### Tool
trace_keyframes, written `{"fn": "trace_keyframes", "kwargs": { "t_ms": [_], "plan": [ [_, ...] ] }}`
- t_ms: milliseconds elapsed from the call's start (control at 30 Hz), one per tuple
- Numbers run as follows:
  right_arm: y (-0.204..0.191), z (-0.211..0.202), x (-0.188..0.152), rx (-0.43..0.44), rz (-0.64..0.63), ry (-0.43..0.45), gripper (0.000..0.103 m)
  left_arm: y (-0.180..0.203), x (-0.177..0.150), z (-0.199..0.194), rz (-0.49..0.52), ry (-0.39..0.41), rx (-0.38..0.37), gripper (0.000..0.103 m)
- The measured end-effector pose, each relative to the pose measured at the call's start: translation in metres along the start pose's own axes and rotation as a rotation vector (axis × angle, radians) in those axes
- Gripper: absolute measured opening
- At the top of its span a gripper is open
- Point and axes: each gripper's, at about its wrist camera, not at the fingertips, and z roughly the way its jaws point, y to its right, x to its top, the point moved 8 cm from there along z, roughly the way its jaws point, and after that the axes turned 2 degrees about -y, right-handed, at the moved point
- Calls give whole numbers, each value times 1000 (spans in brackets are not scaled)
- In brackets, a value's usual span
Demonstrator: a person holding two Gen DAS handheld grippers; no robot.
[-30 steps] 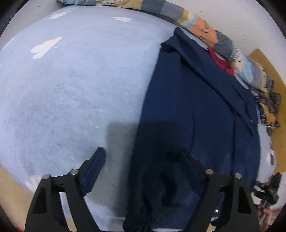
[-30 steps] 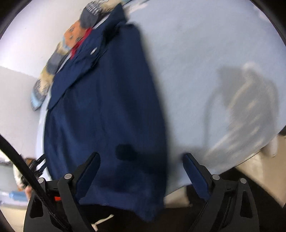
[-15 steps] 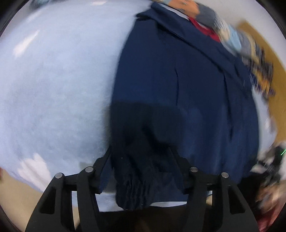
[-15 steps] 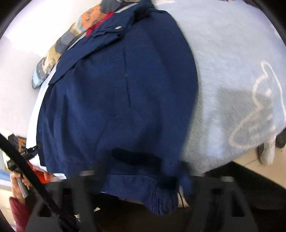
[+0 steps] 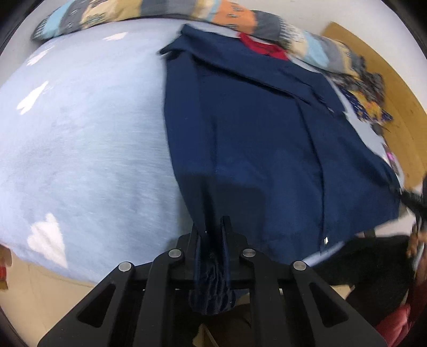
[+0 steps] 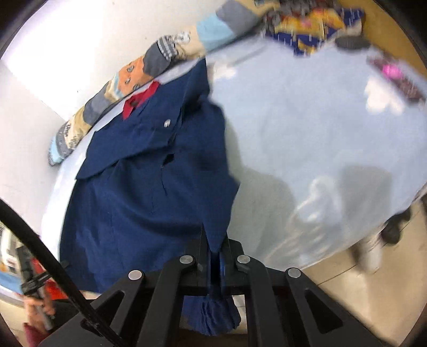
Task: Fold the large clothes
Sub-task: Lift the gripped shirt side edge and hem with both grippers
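A large navy blue jacket (image 5: 261, 138) lies spread on a light blue bed cover (image 5: 80, 138), collar end far from me. It also shows in the right wrist view (image 6: 149, 192). My left gripper (image 5: 212, 227) is shut on the jacket's near hem at its left corner, with bunched cloth hanging below the fingers. My right gripper (image 6: 214, 240) is shut on the hem at the right corner and lifts that edge off the bed cover (image 6: 307, 138). A red garment (image 5: 263, 46) peeks out by the collar.
A patchwork quilt roll (image 5: 160, 13) lies along the wall behind the jacket. A pile of patterned cloth (image 6: 315, 21) sits at the bed's far corner. The bed's near edge drops to a beige floor (image 6: 373, 293). A person's hand (image 6: 40, 307) shows beside the bed.
Both grippers were open above the jacket's near hem. They moved down onto it, closed on its two corners and now hold the hem raised.
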Motion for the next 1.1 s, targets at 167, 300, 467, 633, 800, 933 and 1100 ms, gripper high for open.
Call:
{"fn": "trace_keyframes", "kwargs": {
  "t_ms": [167,300,467,633,800,933,1100],
  "plan": [
    [4,3,3,1,14,-48,5,-16,-7,17,-39,-44,10,15],
    [12,11,-17,52,68,-103,5,-18,-6,35,-61,-98,21,45],
    [9,27,-29,58,75,-146,12,-8,-9,52,13,-138,61,64],
    [-1,44,-43,25,13,-199,64,-1,-12,53,89,-122,109,26],
    [-5,60,-61,-65,-89,-258,35,-4,-11,36,69,-71,83,24],
    [-24,43,-62,-2,-134,-235,15,-5,-7,11,49,-15,38,23],
    [-61,-6,-62,303,-128,-194,15,-24,6,-35,21,83,23,23]
  ]
}}
